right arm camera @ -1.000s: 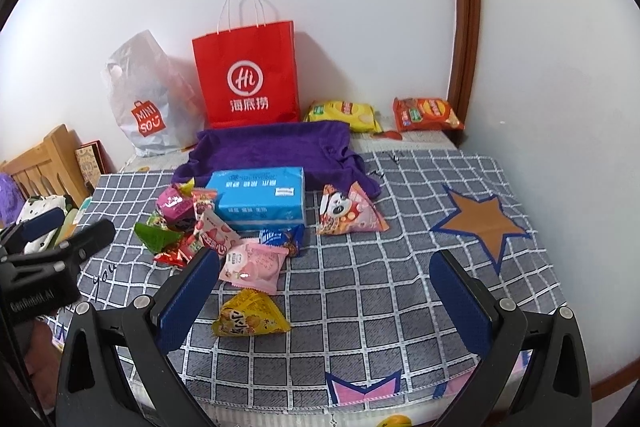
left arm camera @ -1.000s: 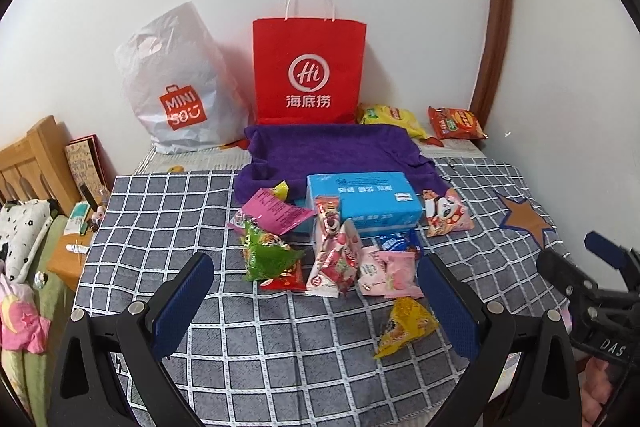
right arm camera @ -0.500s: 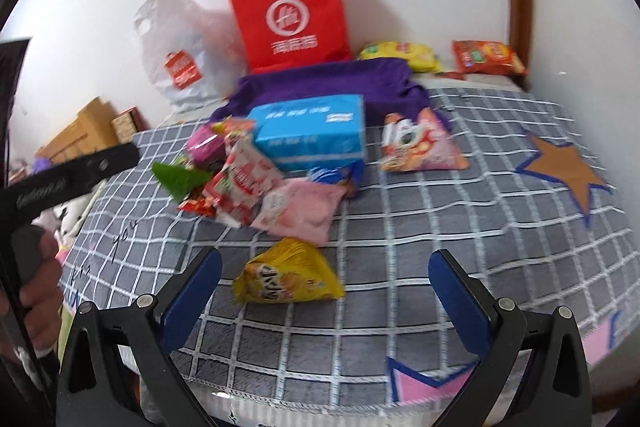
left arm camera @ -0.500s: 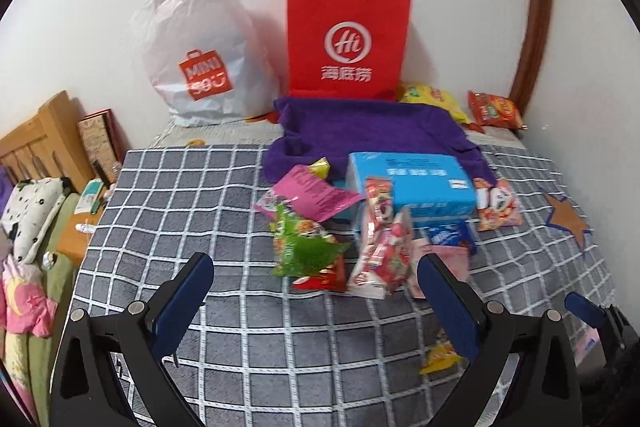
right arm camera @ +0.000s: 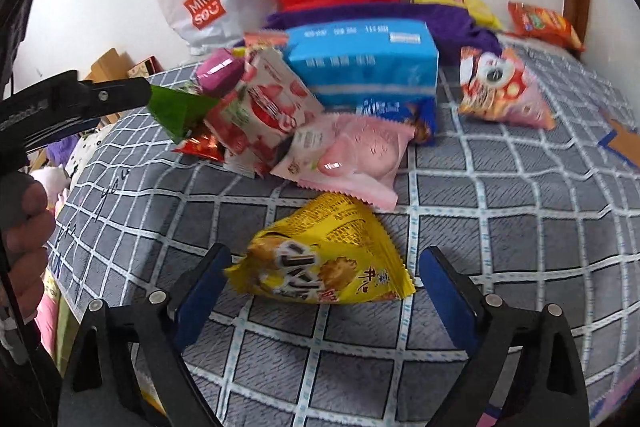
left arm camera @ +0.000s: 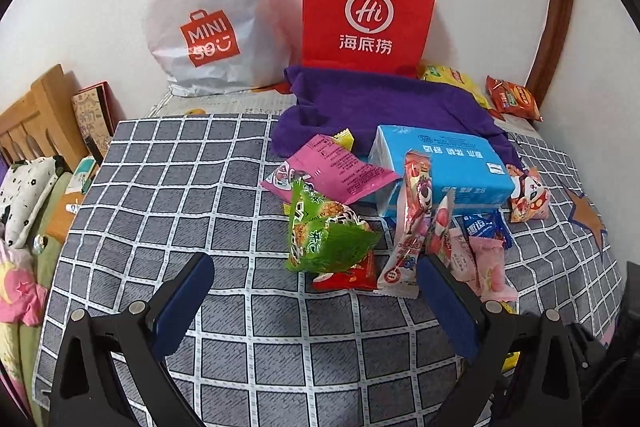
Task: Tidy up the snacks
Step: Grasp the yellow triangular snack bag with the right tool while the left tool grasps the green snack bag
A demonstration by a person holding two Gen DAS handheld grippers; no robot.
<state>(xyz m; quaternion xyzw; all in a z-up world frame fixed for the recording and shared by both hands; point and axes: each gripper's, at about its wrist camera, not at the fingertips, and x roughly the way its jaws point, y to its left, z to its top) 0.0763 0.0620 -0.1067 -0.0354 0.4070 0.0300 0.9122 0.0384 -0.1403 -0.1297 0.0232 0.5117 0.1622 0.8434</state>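
I am keeping my right gripper [right arm camera: 322, 277] spread wide around the yellow snack bag [right arm camera: 320, 263] (not squeezing), and my left gripper [left arm camera: 316, 287] is hanging released near the green snack bag [left arm camera: 326, 233].

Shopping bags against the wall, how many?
2. The white Miniso plastic bag stands at the left, and the red paper bag with white handles stands to its right, behind the purple cloth. Nothing suggests a third is hidden.
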